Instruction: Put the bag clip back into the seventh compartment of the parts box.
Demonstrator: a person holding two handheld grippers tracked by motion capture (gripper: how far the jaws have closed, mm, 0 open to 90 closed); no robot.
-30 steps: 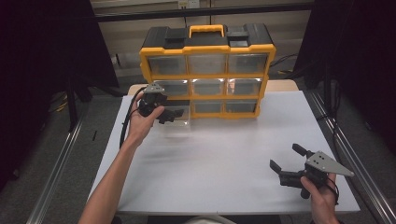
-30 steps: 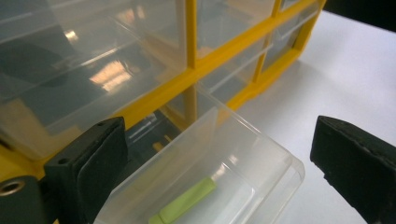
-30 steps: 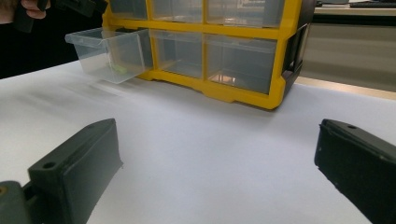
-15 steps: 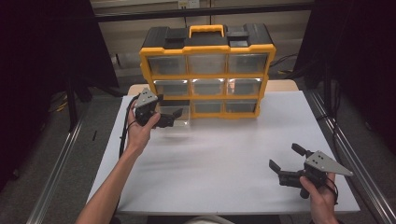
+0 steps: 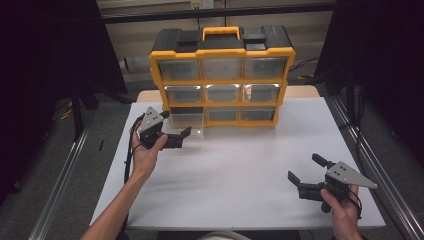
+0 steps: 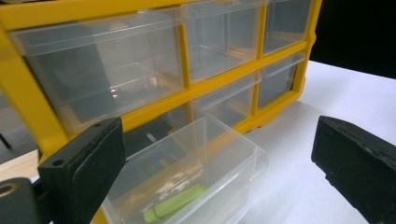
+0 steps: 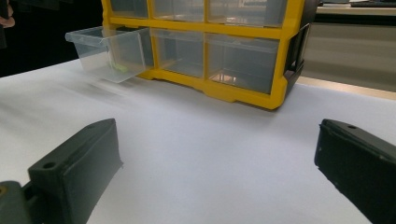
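The cabinet's [image 5: 222, 75] bottom-left drawer [image 6: 187, 172] stands pulled out with a green piece [image 6: 175, 205] inside, the left tool [image 5: 172, 138] gaping empty just before it, the right tool [image 5: 305, 175] wide, empty, well off; emptying or shutting looks left.

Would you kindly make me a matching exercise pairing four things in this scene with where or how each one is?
Things:
1. bottom-left drawer
2. green item
3. left gripper
4. right gripper

States:
A. open, near the table's front right
B. pulled out of the yellow organizer
C. lying inside the clear drawer
D. open, beside the pulled-out drawer

Pairs: 1-B, 2-C, 3-D, 4-A
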